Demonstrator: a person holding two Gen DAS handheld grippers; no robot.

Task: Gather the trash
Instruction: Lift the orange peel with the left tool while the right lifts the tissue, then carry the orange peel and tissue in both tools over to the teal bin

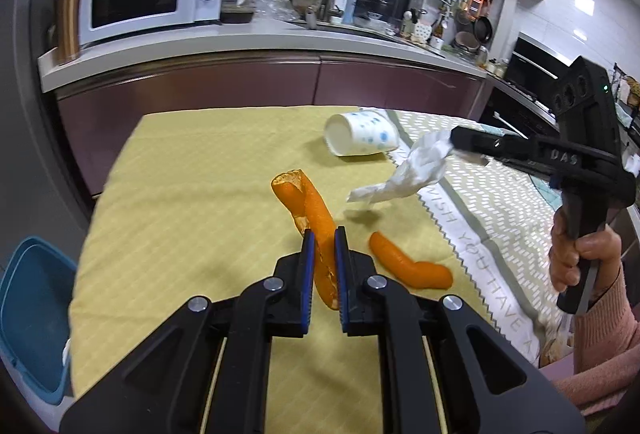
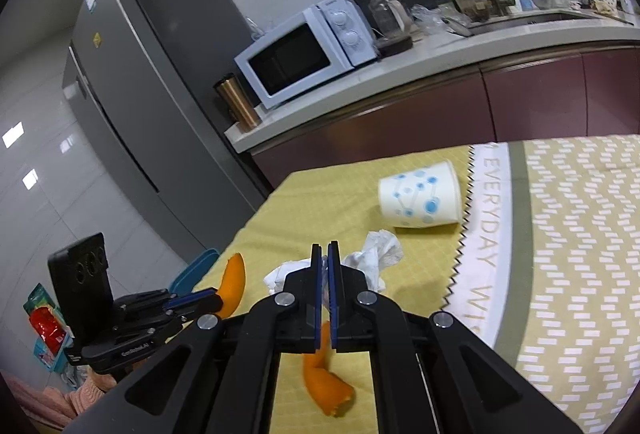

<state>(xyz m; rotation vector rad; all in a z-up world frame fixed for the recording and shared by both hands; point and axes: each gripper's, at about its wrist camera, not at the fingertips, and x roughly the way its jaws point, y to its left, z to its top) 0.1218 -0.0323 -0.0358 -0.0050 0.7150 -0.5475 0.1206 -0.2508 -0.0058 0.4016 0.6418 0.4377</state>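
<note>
Left wrist view
Left gripper (image 1: 324,234): clenched on a long orange peel (image 1: 316,218), lifted off the yellow tablecloth (image 1: 180,201)
Second peel (image 1: 408,266): lying on the cloth
Paper cup (image 1: 362,139): tipped on its side

Right wrist view
Right gripper (image 2: 325,249): clamped on a crumpled tissue (image 2: 376,254)
Blue bin (image 2: 196,270): beside the table edge

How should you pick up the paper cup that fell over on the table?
The paper cup lies on its side on the yellow tablecloth, its mouth facing right in the right wrist view. Probably best to come from above and pinch across its round body near the middle; it may squash, so squeeze gently. Gripping the rim from the open end could also work.
</note>
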